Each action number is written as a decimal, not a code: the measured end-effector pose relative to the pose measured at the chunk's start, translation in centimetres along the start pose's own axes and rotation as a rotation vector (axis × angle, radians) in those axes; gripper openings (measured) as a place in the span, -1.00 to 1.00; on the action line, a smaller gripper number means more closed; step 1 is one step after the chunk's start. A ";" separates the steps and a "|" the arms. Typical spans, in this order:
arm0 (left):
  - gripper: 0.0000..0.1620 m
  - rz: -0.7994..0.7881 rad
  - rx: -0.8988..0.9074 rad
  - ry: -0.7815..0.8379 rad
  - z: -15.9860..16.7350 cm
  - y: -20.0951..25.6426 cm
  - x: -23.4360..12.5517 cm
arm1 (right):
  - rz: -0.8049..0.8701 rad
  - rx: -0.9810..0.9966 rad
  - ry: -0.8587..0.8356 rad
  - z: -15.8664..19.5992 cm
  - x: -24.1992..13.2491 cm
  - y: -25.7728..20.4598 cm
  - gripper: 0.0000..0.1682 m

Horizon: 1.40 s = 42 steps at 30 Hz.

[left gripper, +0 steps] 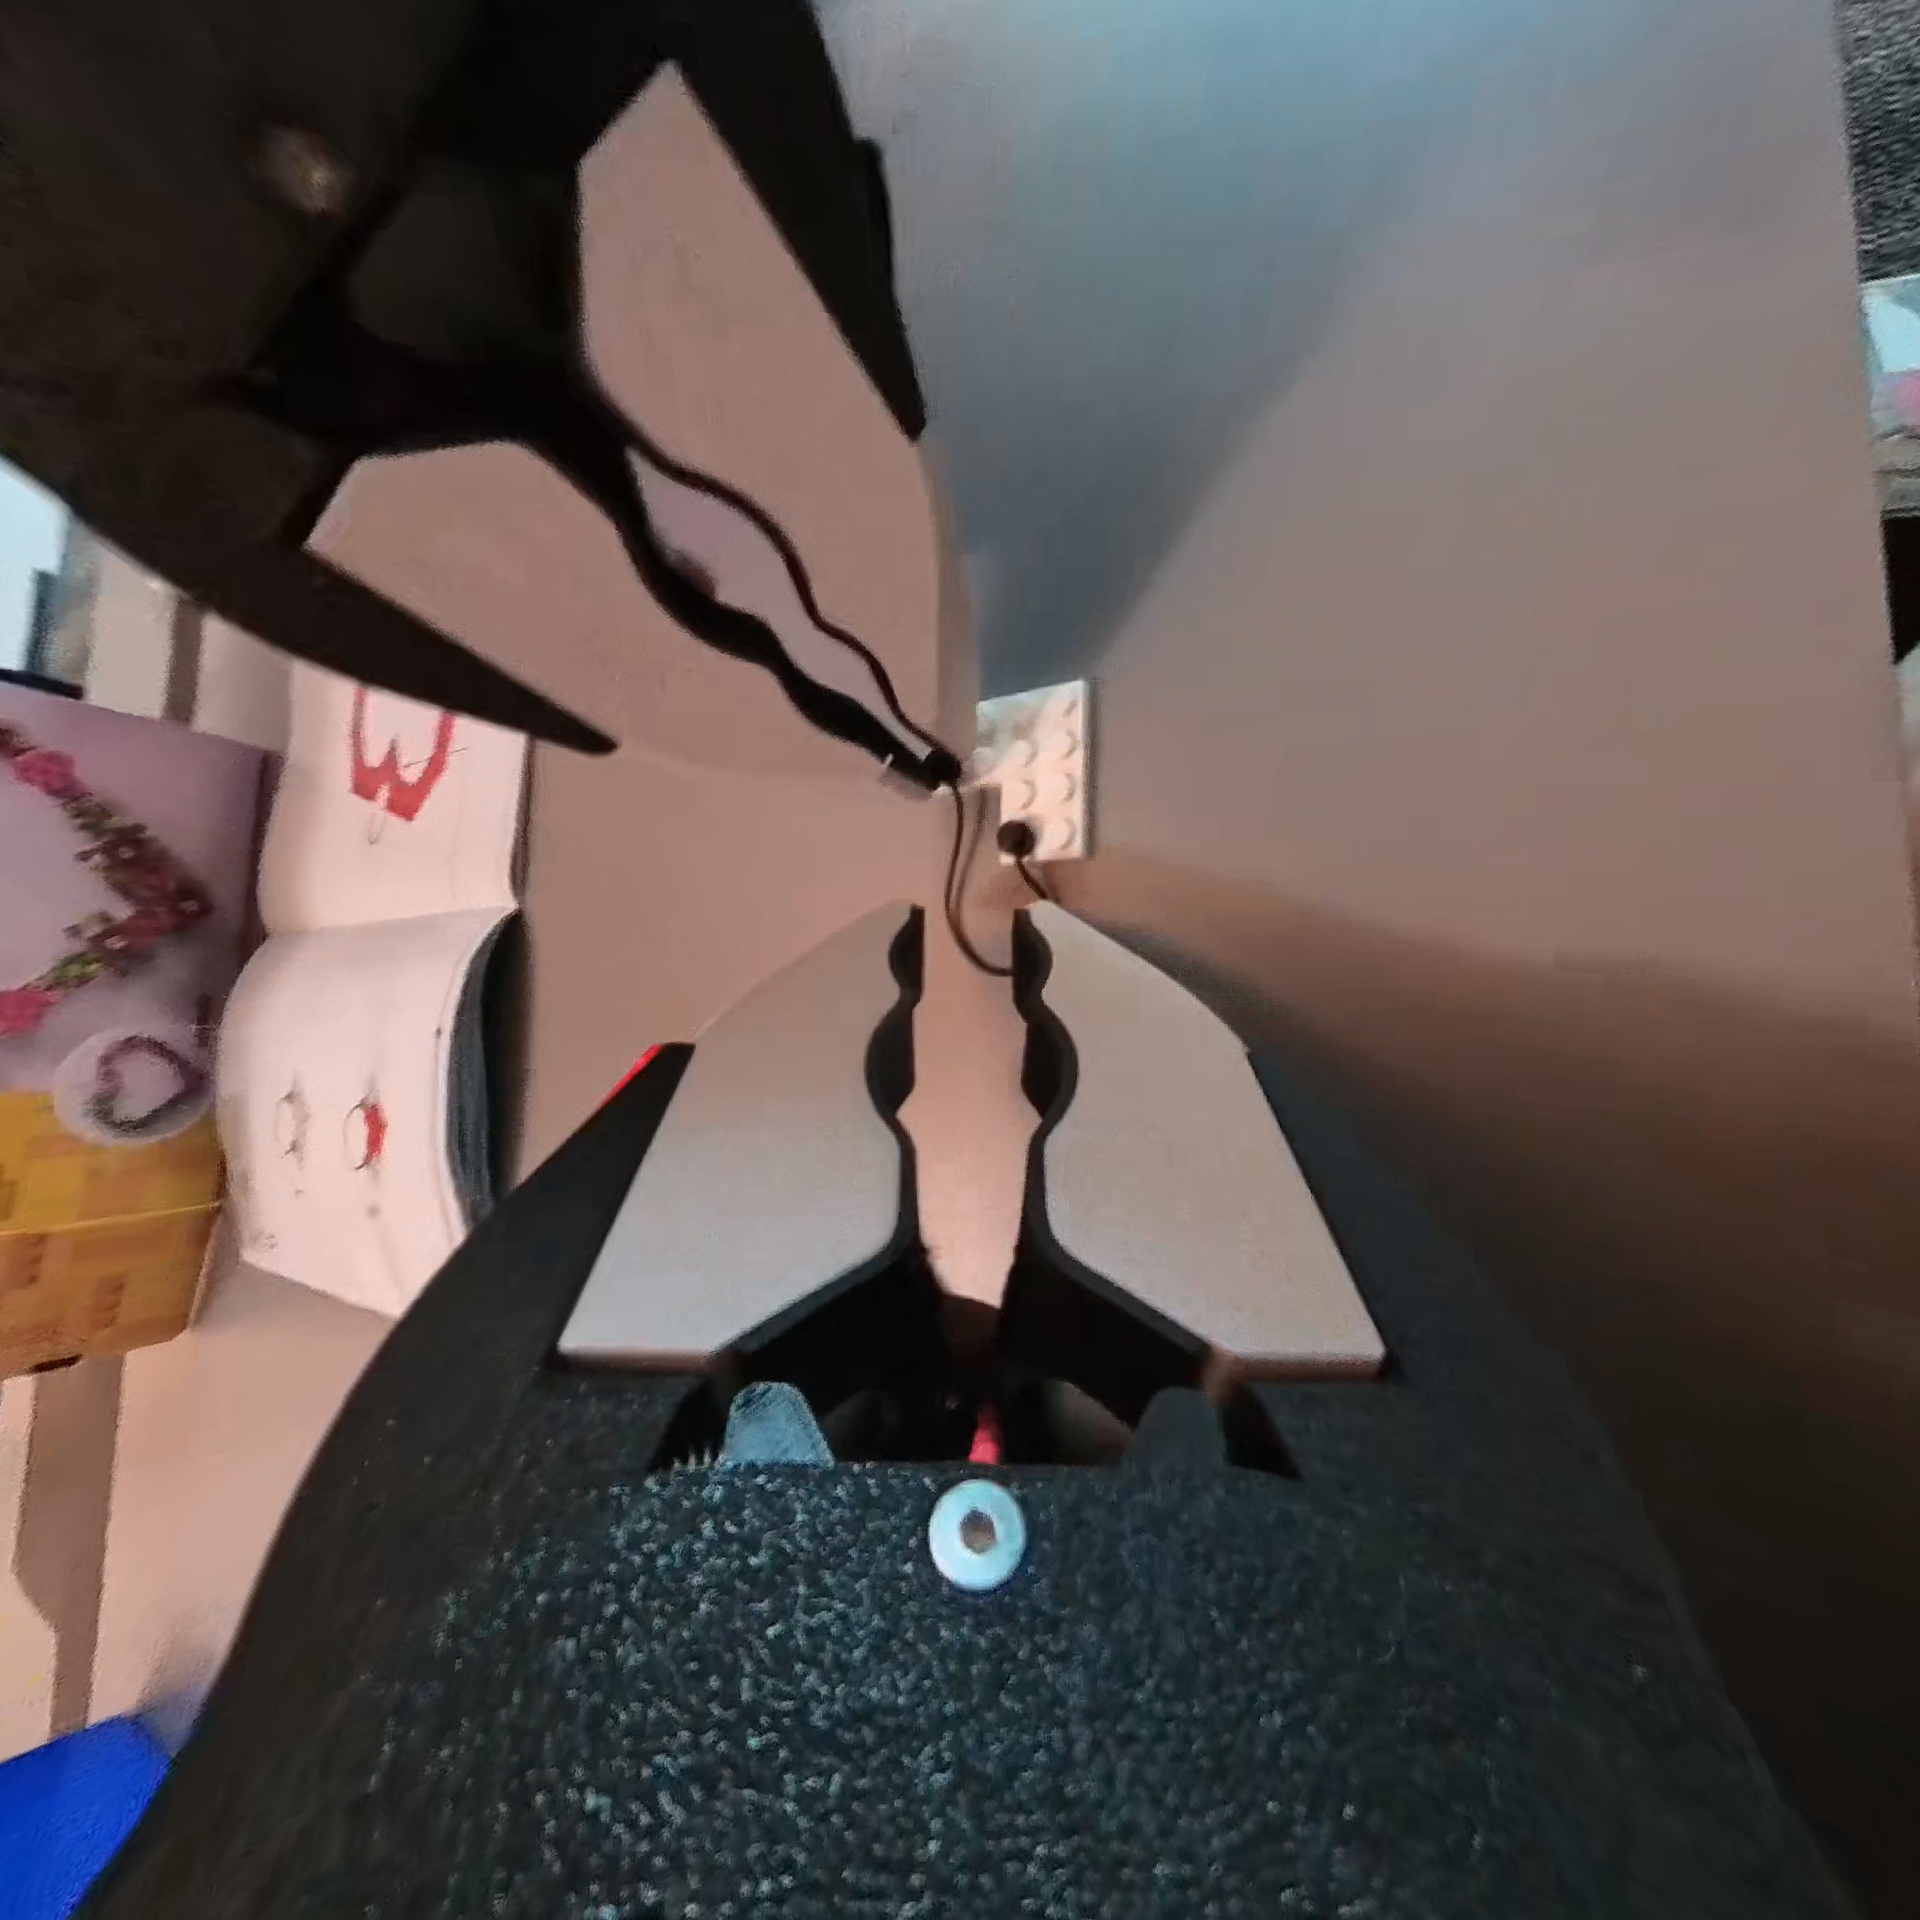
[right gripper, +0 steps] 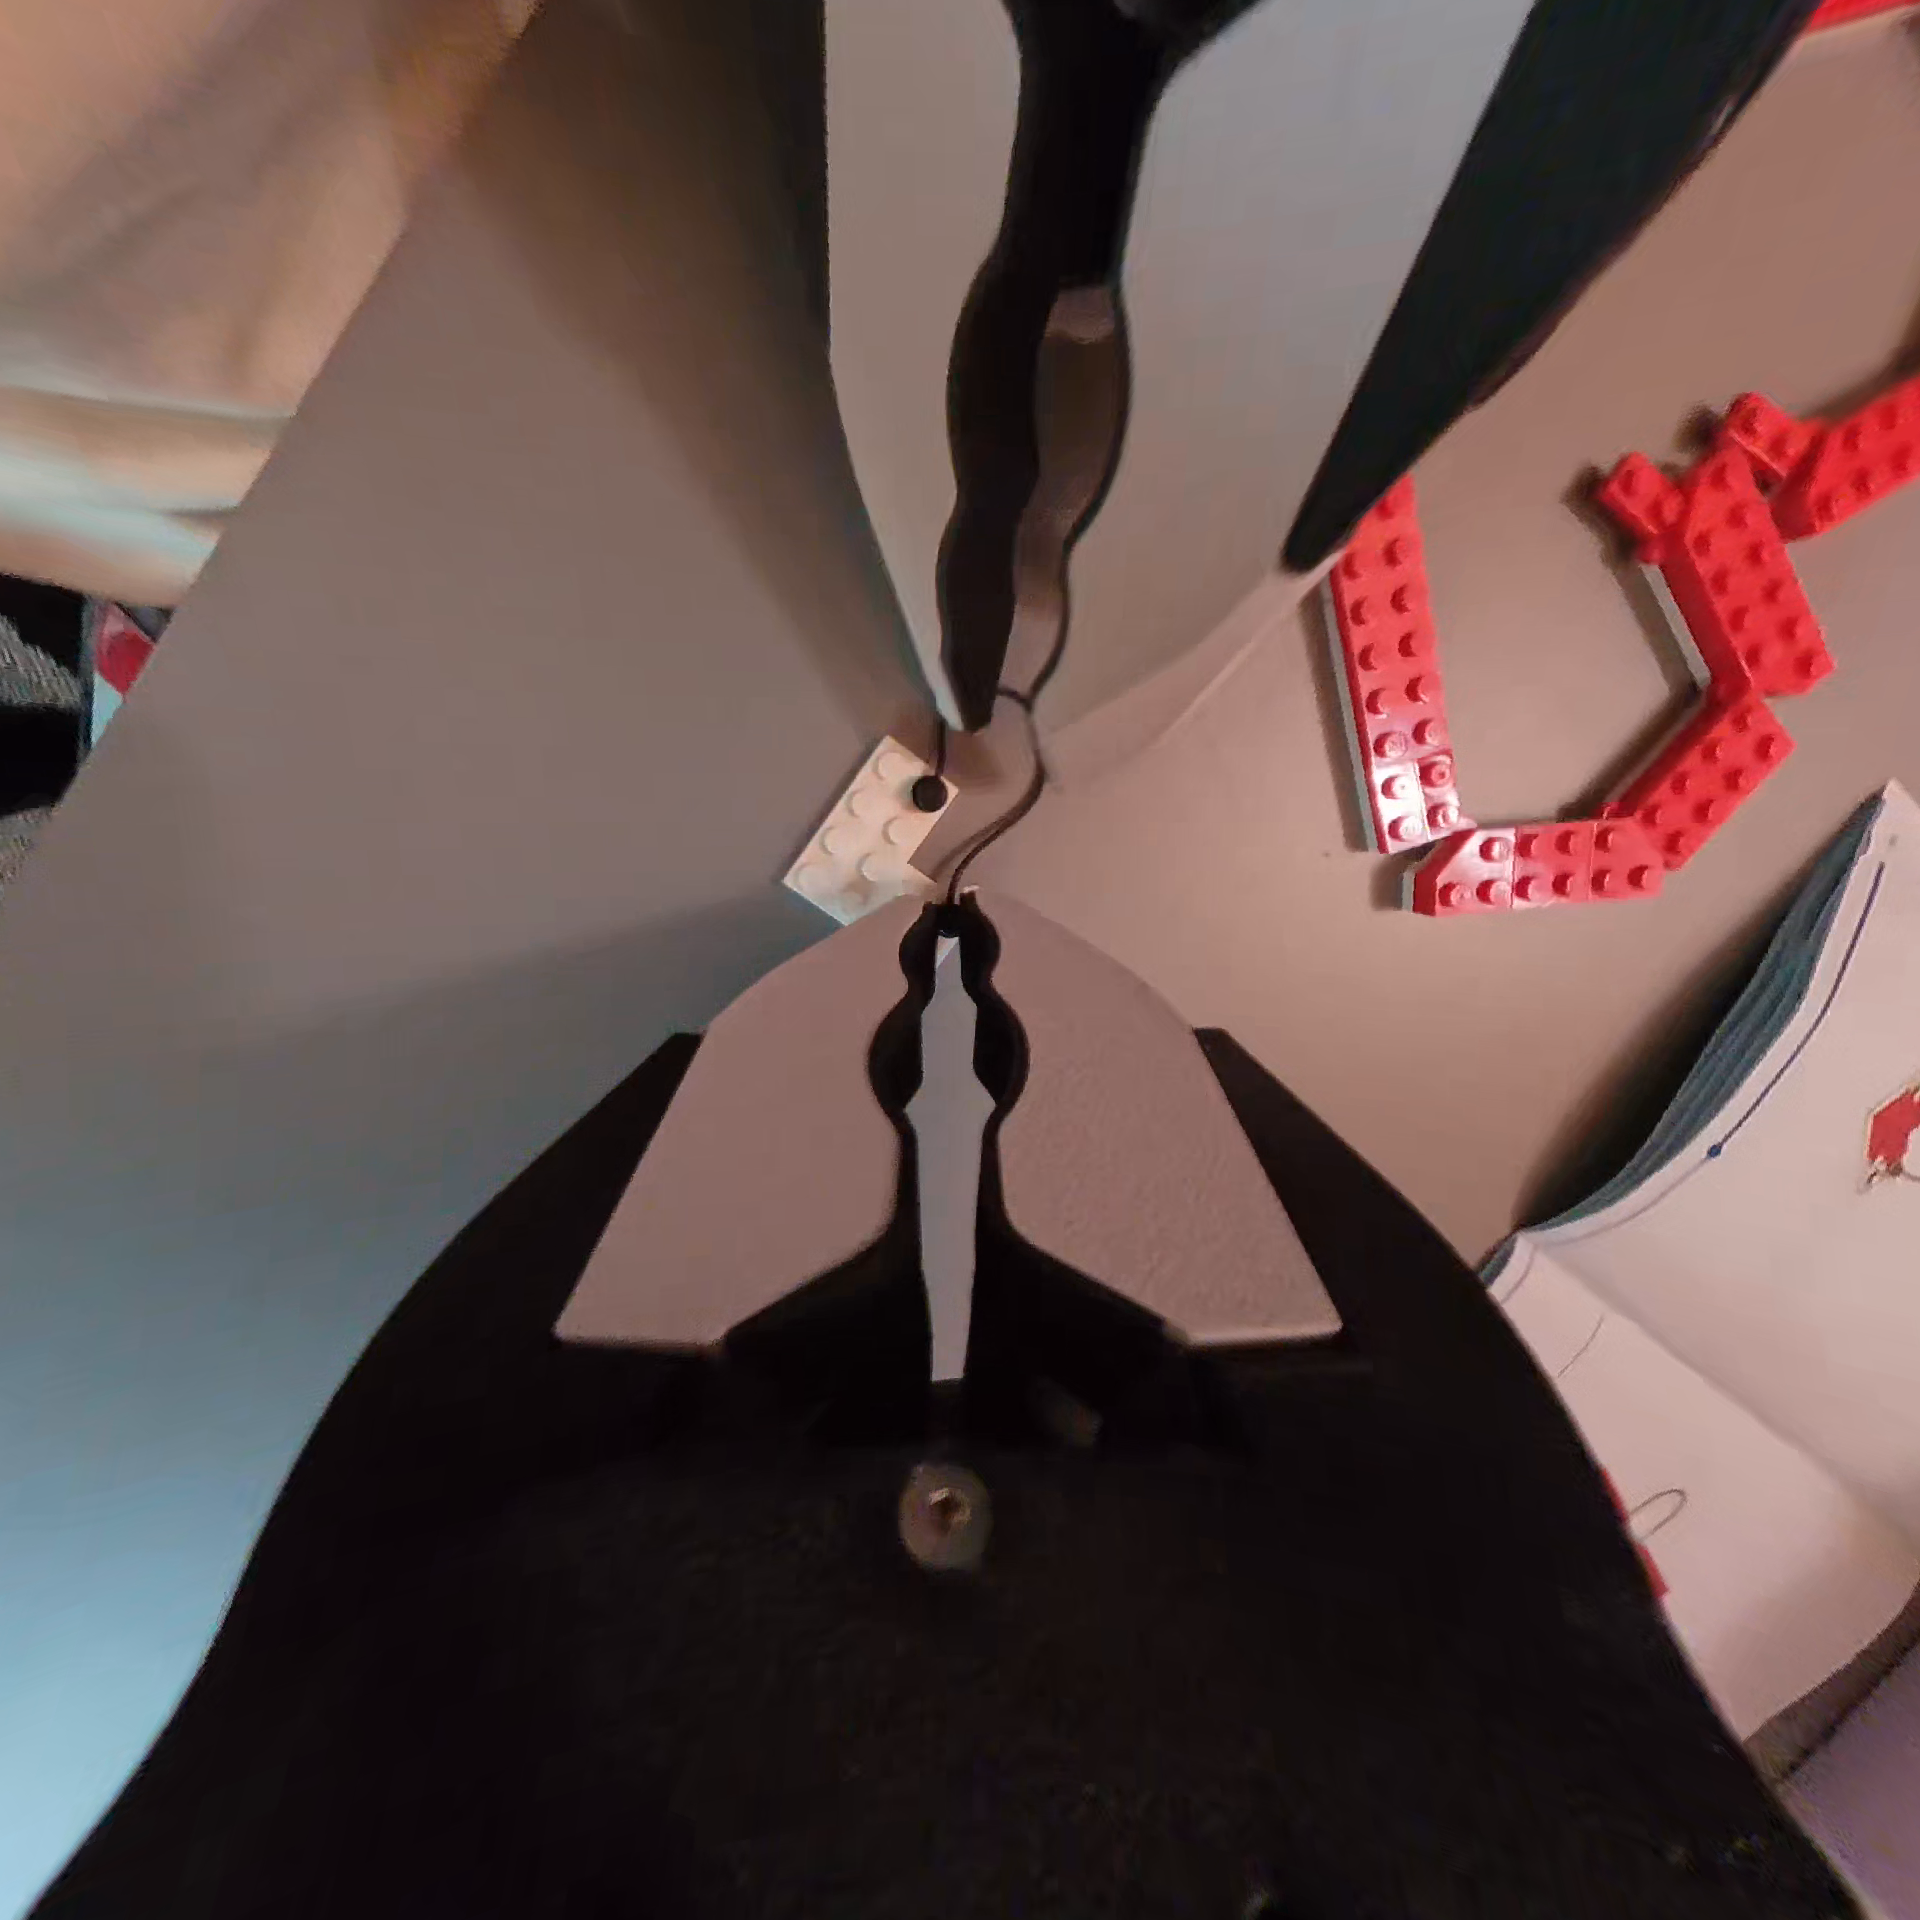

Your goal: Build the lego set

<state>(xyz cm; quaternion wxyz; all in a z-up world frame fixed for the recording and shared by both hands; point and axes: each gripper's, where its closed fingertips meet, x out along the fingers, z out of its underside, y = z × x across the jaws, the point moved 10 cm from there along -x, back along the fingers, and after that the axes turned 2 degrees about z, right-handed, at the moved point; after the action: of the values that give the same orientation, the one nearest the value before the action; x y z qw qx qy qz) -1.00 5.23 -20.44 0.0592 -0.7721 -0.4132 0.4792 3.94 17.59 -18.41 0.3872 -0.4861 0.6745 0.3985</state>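
A thin black string piece (right gripper: 1023, 790) with a round stud end (right gripper: 928, 795) sits on a small white plate (right gripper: 857, 836) on the table. My right gripper (right gripper: 951, 914) is shut on the string's free end, right next to the plate. My left gripper (left gripper: 968, 914) is narrowly open, its tips just short of the white plate (left gripper: 1049, 748). The string (left gripper: 951, 883) loops between its fingers and runs under the right fingertip, untouched by the pads. The right gripper also shows in the left wrist view (left gripper: 930, 771), and the left gripper in the right wrist view (right gripper: 992, 712).
A red brick build (right gripper: 1714, 623) on a pale base lies on the table to the right, with a red strip (right gripper: 1387, 665) beside it. An open instruction booklet (right gripper: 1766, 1299) lies near it; it also shows in the left wrist view (left gripper: 353, 1091), next to a yellow box (left gripper: 94, 1236).
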 end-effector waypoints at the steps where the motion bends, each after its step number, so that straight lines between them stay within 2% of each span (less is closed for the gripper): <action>1: -0.83 0.015 -0.012 -0.001 -0.3 0.1 0.2 | -0.007 -0.018 -0.004 -0.1 0.0 0.0 -0.95; 5: -0.95 0.082 -0.050 0.006 -0.8 0.3 0.5 | 0.013 0.053 0.020 0.1 0.1 0.0 -0.95; 15: -1.00 0.116 -0.132 0.067 -1.5 0.7 1.4 | 0.139 0.579 0.052 -0.2 0.6 -1.2 -1.00; 18: -0.97 0.106 -0.101 0.051 -1.4 0.5 1.2 | 0.148 0.572 0.026 -0.5 0.8 -1.4 -1.00; 21: -0.93 0.097 -0.094 0.037 -1.0 0.3 0.8 | 0.141 0.577 0.091 -0.2 -0.5 -0.9 -0.92; 23: -0.90 0.089 -0.088 0.030 -0.8 0.3 0.6 | 0.117 0.602 0.068 0.1 -1.2 -0.4 -0.87; 30: -0.89 0.080 -0.110 0.044 -0.6 0.2 0.8 | 0.063 0.599 -0.040 0.1 -0.1 -0.2 -0.89; 35: -0.92 0.095 -0.107 0.060 -0.7 0.2 0.9 | 0.049 0.594 -0.026 0.1 0.1 0.0 -0.93; 42: -0.94 0.111 -0.112 0.078 -0.6 0.1 1.1 | -0.026 0.476 -0.054 -0.3 0.3 0.6 -0.93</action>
<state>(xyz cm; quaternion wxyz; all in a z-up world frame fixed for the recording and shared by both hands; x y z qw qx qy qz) -0.23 6.14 -20.90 0.0053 -0.8140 -0.3931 0.4277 3.26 17.33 -18.44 0.5139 -0.3789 0.7325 0.2362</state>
